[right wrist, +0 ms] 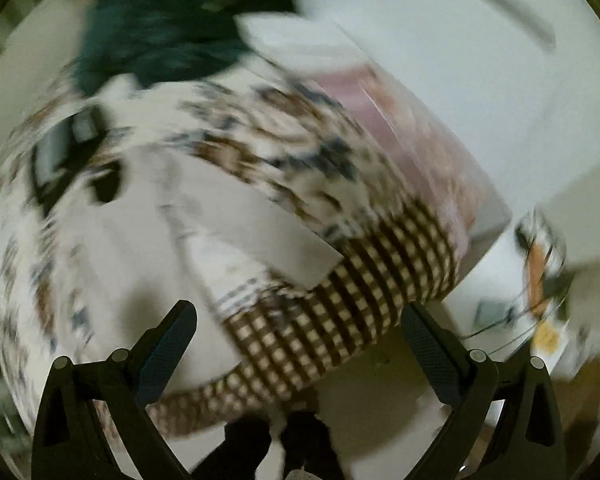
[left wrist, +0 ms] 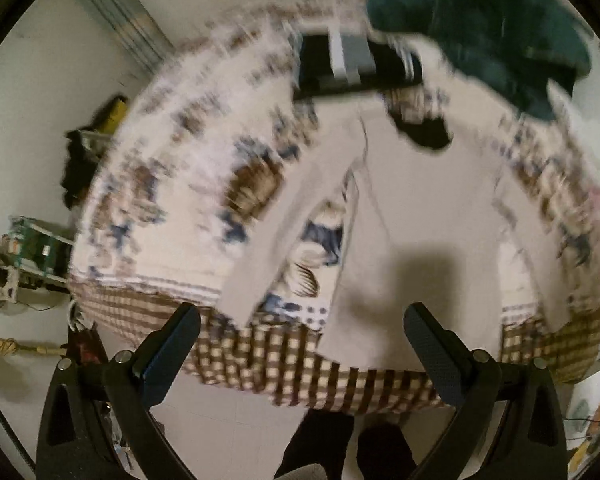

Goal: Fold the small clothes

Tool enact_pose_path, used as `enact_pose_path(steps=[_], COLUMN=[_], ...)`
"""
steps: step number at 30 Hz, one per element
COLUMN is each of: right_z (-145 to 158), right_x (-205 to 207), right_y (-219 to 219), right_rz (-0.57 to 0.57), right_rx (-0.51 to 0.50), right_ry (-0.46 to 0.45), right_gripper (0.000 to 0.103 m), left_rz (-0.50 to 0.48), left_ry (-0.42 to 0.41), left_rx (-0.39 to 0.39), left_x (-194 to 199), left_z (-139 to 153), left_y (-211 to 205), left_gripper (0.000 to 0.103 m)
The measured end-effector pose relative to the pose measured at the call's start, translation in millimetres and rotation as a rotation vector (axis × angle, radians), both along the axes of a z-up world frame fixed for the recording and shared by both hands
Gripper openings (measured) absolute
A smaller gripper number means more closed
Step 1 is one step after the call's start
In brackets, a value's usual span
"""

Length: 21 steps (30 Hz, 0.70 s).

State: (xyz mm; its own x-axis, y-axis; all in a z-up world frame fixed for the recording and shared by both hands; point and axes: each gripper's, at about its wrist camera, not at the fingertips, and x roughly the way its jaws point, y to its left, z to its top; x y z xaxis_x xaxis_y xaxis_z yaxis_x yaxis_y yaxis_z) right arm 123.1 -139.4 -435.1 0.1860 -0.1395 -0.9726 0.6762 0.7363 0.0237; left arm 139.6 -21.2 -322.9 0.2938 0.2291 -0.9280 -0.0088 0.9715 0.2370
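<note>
A cream long-sleeved top (left wrist: 412,216) lies spread flat on a bed with a patterned sheet (left wrist: 188,168); its dark neck opening (left wrist: 424,132) points to the far side, one sleeve (left wrist: 284,216) runs to the near left. It also shows in the right wrist view (right wrist: 124,248), with its other sleeve (right wrist: 260,232) reaching to the bed's checked edge. My left gripper (left wrist: 300,344) is open and empty above the top's hem. My right gripper (right wrist: 300,344) is open and empty above the bed's near right corner. Both views are blurred.
A dark teal garment (left wrist: 480,20) lies heaped at the far side of the bed, and shows in the right wrist view (right wrist: 172,28). A black folded item (left wrist: 352,68) lies beyond the top's neck. Cluttered shelves (left wrist: 32,248) stand left of the bed. A white box with cables (right wrist: 532,304) stands at the right.
</note>
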Motion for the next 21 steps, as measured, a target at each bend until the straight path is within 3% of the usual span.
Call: enact_pose_path(steps=[4, 7, 9, 11, 12, 13, 14, 15, 16, 17, 21], right_z=[-114, -187, -214, -226, -229, -228, -225, -222, -215, -207, -144], right_x=[1, -11, -10, -7, -5, -3, 1, 7, 14, 23, 93], right_y=[-45, -60, -58, -58, -58, -57, -55, -52, -47, -40, 30], right_rz=[-0.202, -0.393, -0.46, -0.501, -0.522, -0.544, -0.56, -0.564, -0.55, -0.527, -0.232], right_rx=[0.08, 0.233, 0.278, 0.27, 0.254, 0.227, 0.198, 0.175, 0.151, 0.119, -0.023], right_ry=[0.053, 0.039, 0.004, -0.051, -0.069, -0.095, -0.113, -0.107, -0.113, -0.11, -0.153], right_gripper=[0.103, 0.103, 0.102, 0.087, 0.084, 0.073, 0.05, 0.039, 0.014, 0.003, 0.003], left_rz=[-0.043, -0.064, -0.073, -0.072, -0.069, -0.064, -0.059, -0.055, -0.052, -0.046, 0.001], left_ry=[0.071, 0.107, 0.116, 0.116, 0.119, 0.12, 0.12, 0.117, 0.111, 0.099, 0.032], left_rx=[0.023, 0.006, -0.002, -0.009, -0.021, -0.035, -0.04, -0.046, -0.05, -0.051, -0.056], left_x=[45, 69, 84, 96, 100, 104, 110, 112, 115, 120, 134], left_z=[-103, -151, -175, -189, -193, -195, -195, -193, -190, -184, -157], left_y=[-15, -22, -25, -23, -20, -16, -14, -10, -7, 0, 36], left_gripper=[0.103, 0.103, 0.103, 0.103, 0.103, 0.103, 0.103, 0.103, 0.103, 0.103, 0.103])
